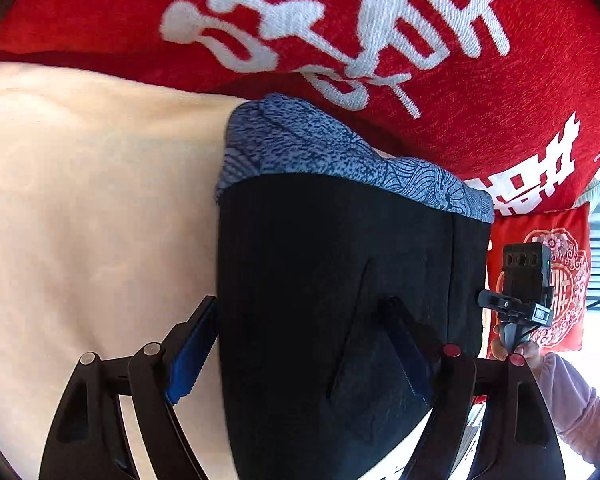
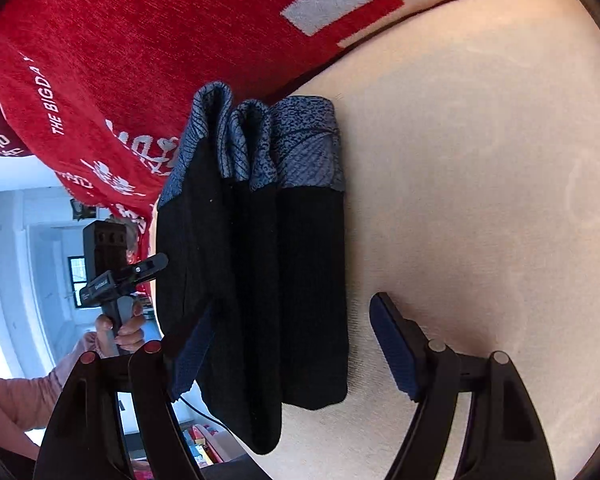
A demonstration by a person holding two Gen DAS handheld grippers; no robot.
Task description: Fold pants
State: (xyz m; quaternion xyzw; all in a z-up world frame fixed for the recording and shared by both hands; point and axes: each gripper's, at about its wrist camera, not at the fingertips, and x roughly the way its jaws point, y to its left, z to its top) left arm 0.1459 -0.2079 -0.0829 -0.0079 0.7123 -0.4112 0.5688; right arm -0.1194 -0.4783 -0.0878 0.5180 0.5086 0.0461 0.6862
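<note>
On cream surface (image 2: pixel 480 160): folded pants (image 2: pixel 260 280); left claw (image 1: pixel 308 344), right claw (image 2: pixel 296 344) wide, gripping nothing.

red blanket (image 2: pixel 140 52) is showing white print "THE BIGDA…", cut off at the fold; large white Chinese-style characters on it and on the red cushion (image 1: pixel 540 280) aren't reading clearly

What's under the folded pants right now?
The folded pants rest on the cream cushion, near edge overhanging it. A red blanket lies behind. The cushion directly beneath is covered.
</note>
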